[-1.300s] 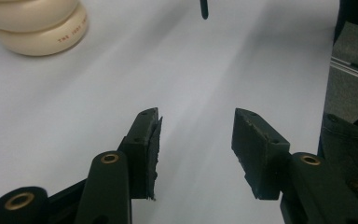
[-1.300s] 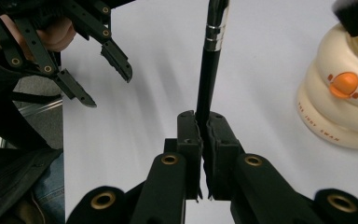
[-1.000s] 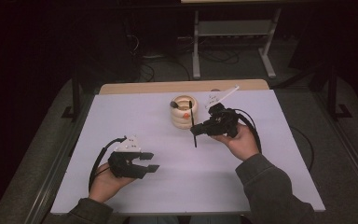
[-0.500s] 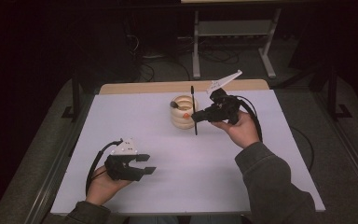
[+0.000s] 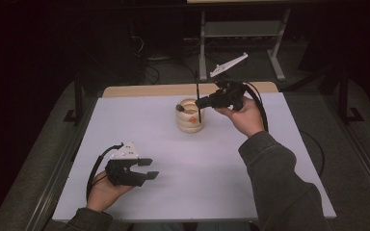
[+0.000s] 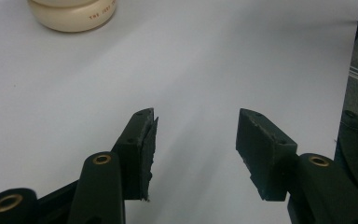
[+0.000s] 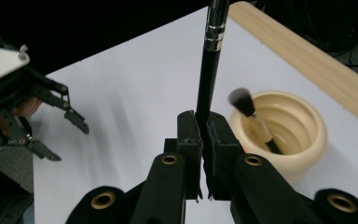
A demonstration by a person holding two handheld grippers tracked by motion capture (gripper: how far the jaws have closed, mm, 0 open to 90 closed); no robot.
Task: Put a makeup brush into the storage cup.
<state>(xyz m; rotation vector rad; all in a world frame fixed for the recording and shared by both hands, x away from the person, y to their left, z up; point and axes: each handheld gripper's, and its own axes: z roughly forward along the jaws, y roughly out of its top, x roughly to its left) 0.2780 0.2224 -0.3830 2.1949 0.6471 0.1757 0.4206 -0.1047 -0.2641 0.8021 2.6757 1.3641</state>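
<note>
White bench [image 5: 250,178] under dim light: left gripper [image 5: 150,168] low near the front edge, jaws parted and just opening wider, nothing between them; right gripper [image 5: 200,102] clamps a black brush [image 7: 209,70] upright beside the cream pot [image 5: 190,122].

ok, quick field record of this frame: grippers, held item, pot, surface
right gripper: shut on black brush handle, handle upright, held above the table beside the pot
left gripper: open, nothing between the jaws, low near the table's front
pot: cream, ribbed, upright, mid-table
in pot: one makeup brush, leaning, bristles up
table: white top, wooden strip along the far edge
</note>
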